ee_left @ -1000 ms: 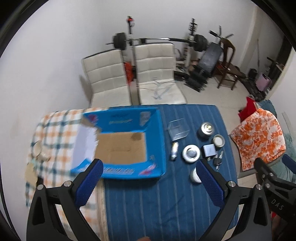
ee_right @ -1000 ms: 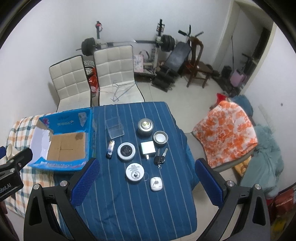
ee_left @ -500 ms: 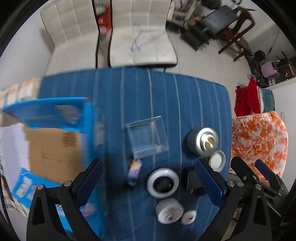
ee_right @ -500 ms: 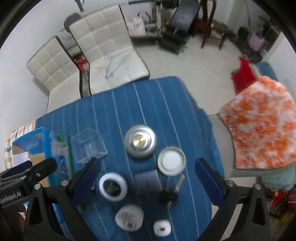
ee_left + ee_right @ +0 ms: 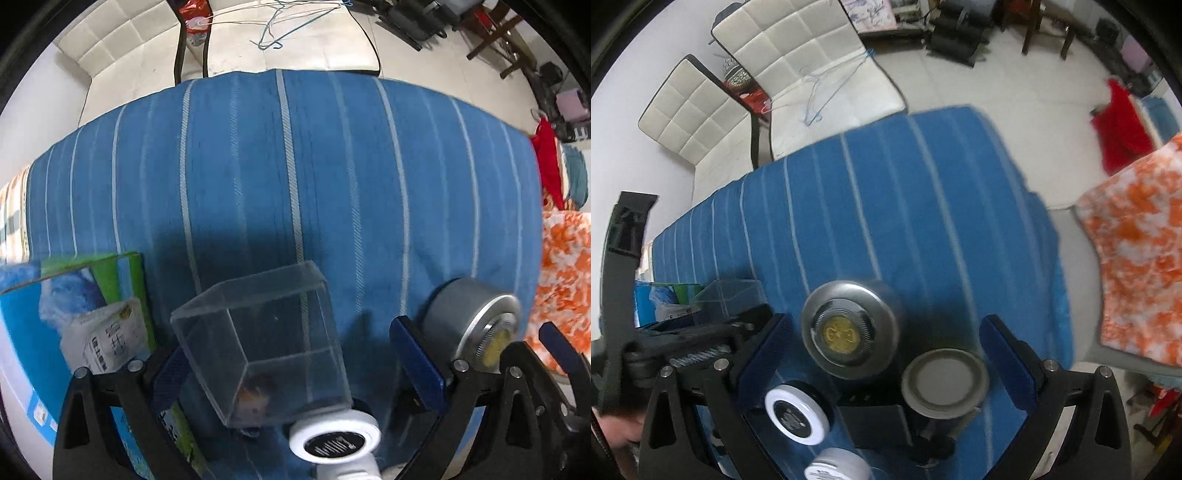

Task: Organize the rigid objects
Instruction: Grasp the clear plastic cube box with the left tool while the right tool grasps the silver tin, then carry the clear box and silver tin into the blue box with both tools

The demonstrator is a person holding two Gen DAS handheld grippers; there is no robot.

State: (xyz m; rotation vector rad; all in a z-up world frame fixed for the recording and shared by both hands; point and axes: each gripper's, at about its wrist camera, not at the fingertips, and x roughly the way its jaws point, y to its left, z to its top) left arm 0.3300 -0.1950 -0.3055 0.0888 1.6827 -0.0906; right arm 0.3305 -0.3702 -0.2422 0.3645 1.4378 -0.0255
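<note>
A clear plastic box (image 5: 266,343) stands on the blue striped tablecloth (image 5: 295,166) between the wide-open jaws of my left gripper (image 5: 291,373). A white round puck with a black centre (image 5: 334,441) lies just below it. My right gripper (image 5: 886,363) is open around a silver tin with a gold emblem (image 5: 847,334), also in the left wrist view (image 5: 472,325). A grey round lid (image 5: 943,382), a white and black puck (image 5: 796,411) and a dark block (image 5: 873,419) lie between the right gripper's fingers.
A blue cardboard box (image 5: 74,332) stands at the left of the clear box. Two white padded chairs (image 5: 798,70) stand beyond the table's far edge. An orange patterned cloth (image 5: 1137,258) covers a seat at the right. The left gripper's body (image 5: 683,339) is close beside the right one.
Both grippers have dropped from high above the table to just over the objects. The left now straddles the clear box, the right the silver tin. Both jaws stay open.
</note>
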